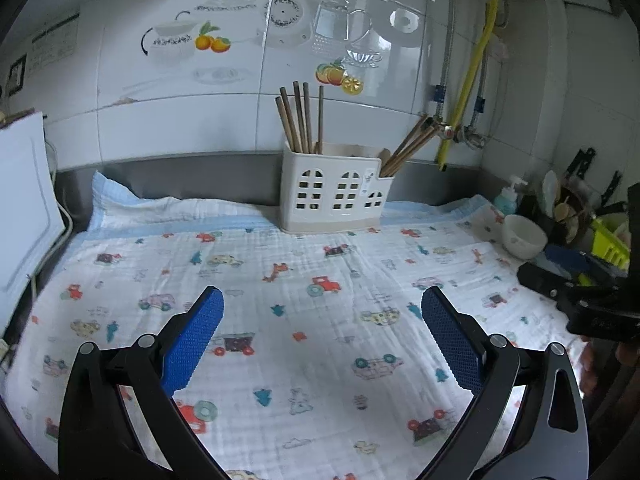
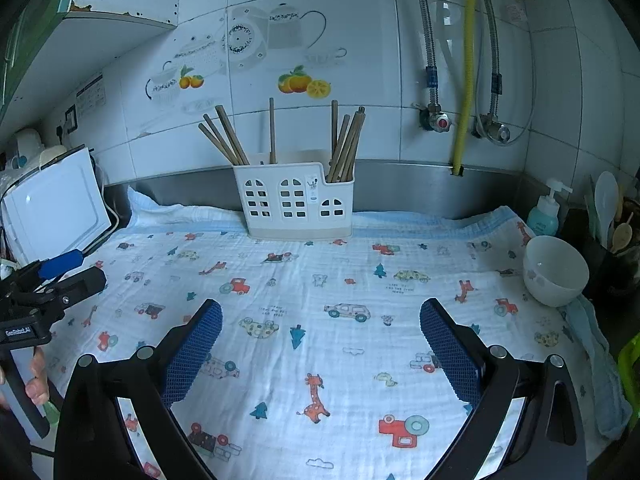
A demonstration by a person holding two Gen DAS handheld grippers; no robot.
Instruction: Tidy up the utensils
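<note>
A white utensil holder [image 1: 334, 190] with window cut-outs stands at the back of the counter by the wall; it also shows in the right wrist view [image 2: 294, 200]. Several brown chopsticks [image 1: 300, 120] stand in its left part and more [image 1: 406, 148] lean out of its right part. In the right wrist view chopsticks [image 2: 224, 136] lean left, one [image 2: 271, 130] stands upright and a bunch [image 2: 346, 146] stands at the right. My left gripper [image 1: 322, 300] is open and empty above the cloth. My right gripper [image 2: 320, 314] is open and empty above the cloth.
A cartoon-print cloth [image 1: 304, 304] covers the counter. A white bowl [image 2: 554, 270] sits at the right, beside a soap bottle [image 2: 546, 210] and a dark crock of spoons [image 2: 612, 216]. A white appliance [image 2: 52, 208] stands at the left. The other gripper shows at the left edge of the right wrist view [image 2: 44, 288].
</note>
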